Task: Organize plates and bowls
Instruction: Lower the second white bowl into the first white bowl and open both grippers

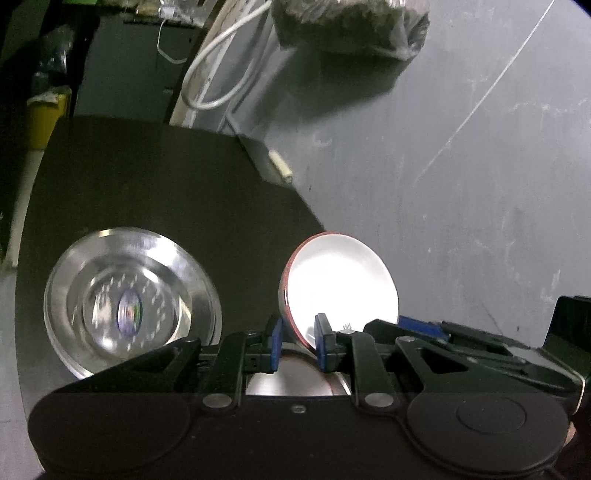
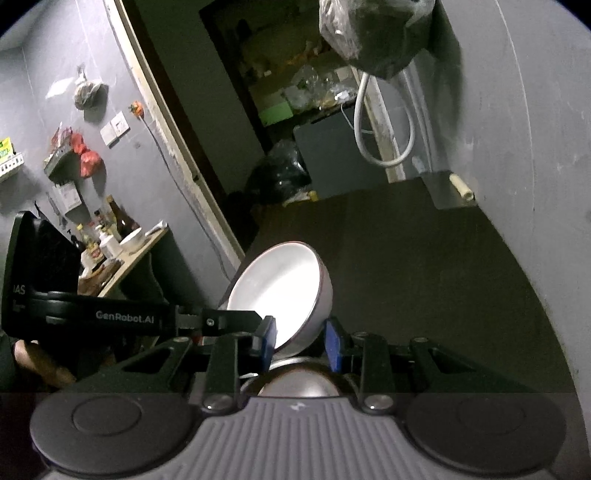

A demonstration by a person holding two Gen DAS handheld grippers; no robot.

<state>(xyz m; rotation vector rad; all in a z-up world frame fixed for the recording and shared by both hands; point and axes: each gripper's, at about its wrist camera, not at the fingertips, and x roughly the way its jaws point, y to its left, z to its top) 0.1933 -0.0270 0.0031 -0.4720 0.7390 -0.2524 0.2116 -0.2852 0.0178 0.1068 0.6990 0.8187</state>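
Observation:
A white bowl with a red rim (image 1: 340,280) is tilted on its side and clamped at its near rim by my left gripper (image 1: 298,345), whose blue pads close on the rim. The same bowl (image 2: 280,291) shows in the right wrist view between the blue pads of my right gripper (image 2: 301,343), which also grip its lower rim. A steel plate with a sticker (image 1: 129,306) lies on the dark table (image 1: 177,192) to the left. A steel bowl (image 2: 299,384) sits just under the grippers.
A grey wall (image 1: 461,166) borders the table on the right. A small cream roll (image 1: 280,166) lies at the table's far corner. A white cable (image 1: 218,66) and a plastic bag (image 1: 351,26) hang on the wall. A cluttered shelf (image 2: 110,240) stands far left.

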